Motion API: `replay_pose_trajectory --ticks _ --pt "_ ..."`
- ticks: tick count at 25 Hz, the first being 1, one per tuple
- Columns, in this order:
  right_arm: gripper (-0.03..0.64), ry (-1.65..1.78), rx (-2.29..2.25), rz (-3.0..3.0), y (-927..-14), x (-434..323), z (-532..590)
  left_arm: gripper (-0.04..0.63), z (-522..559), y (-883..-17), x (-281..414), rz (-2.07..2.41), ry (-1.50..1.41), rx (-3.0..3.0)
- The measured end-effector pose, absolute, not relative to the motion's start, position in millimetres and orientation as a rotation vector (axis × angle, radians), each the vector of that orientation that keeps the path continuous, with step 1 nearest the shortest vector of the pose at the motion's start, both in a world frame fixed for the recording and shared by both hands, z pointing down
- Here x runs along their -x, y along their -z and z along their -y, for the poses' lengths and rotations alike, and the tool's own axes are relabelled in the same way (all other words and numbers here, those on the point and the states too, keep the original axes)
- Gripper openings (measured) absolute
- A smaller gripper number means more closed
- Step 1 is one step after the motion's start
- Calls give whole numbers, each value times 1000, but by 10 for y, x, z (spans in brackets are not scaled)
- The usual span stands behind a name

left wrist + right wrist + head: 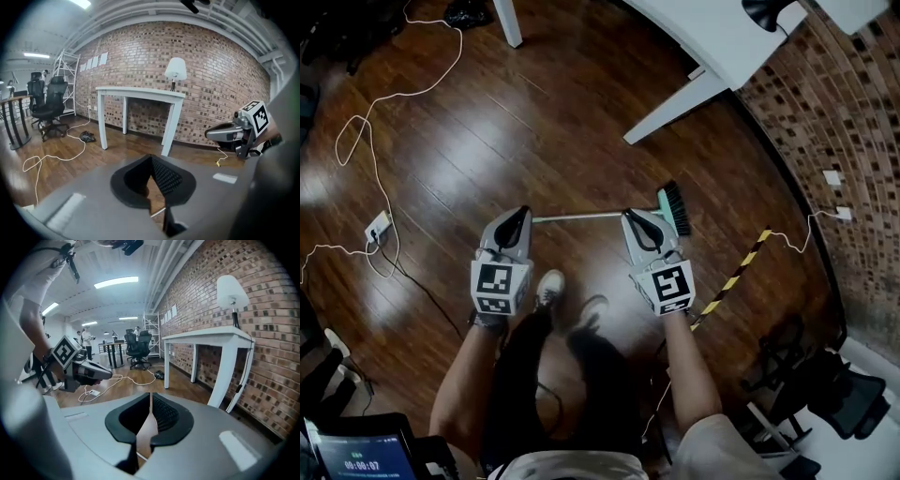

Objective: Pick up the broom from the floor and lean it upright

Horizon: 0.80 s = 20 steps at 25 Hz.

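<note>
broom (677, 208) lies loose; left gripper (520, 214) seemingly shut, right gripper (636, 217) barely parted, both empty: too narrow, they'd shove the handle (581, 217).

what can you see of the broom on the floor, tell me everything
The broom lies flat on the dark wood floor, not yet lifted. Its thin, pale, metal-looking handle runs across the head view between the left gripper and the right gripper, which hide its ends, so contact cannot be judged. At its right end a teal head carries black bristles. Each gripper view shows a sliver of handle beyond the jaws.
</note>
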State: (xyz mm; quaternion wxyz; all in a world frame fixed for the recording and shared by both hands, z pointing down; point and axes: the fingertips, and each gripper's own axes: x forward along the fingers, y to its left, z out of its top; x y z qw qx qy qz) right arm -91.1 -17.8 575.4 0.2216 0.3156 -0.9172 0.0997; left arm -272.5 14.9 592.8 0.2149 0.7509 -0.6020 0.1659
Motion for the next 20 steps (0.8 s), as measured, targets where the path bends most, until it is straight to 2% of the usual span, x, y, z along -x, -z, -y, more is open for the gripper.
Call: replay_pose_trajectory --ticks 8,20 --pt "44 -280 -635 2472 -7233 1205 2 2 -367 -7225 2657 1625 -483 -1978" --pt "88 -298 -362 2319 -9679 1430 -381 2 -1023 -9304 2913 1699 -441 -1620"
